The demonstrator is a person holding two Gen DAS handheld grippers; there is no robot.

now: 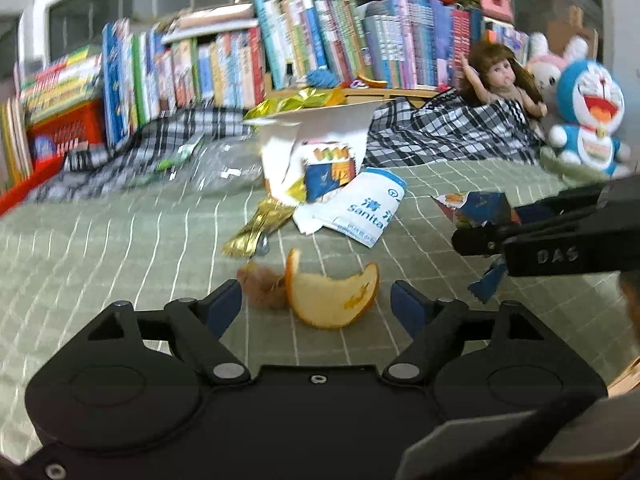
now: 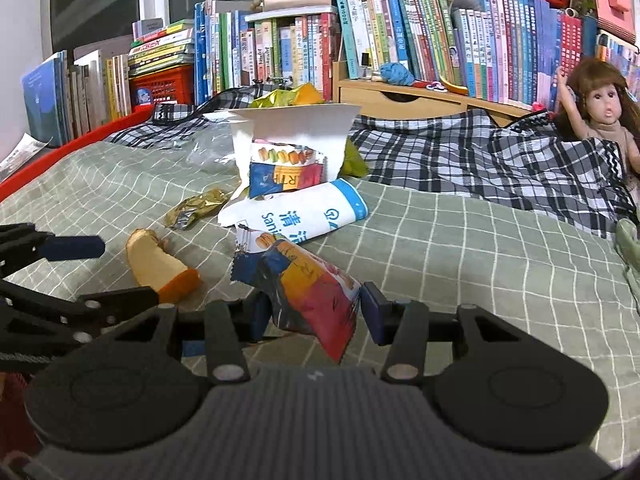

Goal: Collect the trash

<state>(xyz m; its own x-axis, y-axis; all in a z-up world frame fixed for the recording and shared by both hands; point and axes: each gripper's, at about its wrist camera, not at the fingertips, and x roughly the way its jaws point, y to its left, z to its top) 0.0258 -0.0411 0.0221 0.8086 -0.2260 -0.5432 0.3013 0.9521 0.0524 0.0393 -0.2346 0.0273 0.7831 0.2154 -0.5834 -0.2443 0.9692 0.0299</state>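
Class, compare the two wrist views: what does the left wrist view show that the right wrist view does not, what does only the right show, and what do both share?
Only the left wrist view shows the blue cat plush and the pink rabbit plush beside the doll.

Only the right wrist view shows the red crate under stacked books and the right gripper from behind, jaws shut on the snack wrapper.

Both show the orange peel, gold wrapper, sanitary bag, white box, doll and the left gripper, jaws open and empty.

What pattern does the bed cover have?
Pale green bed cover with a white grid, clearest in the right wrist view.
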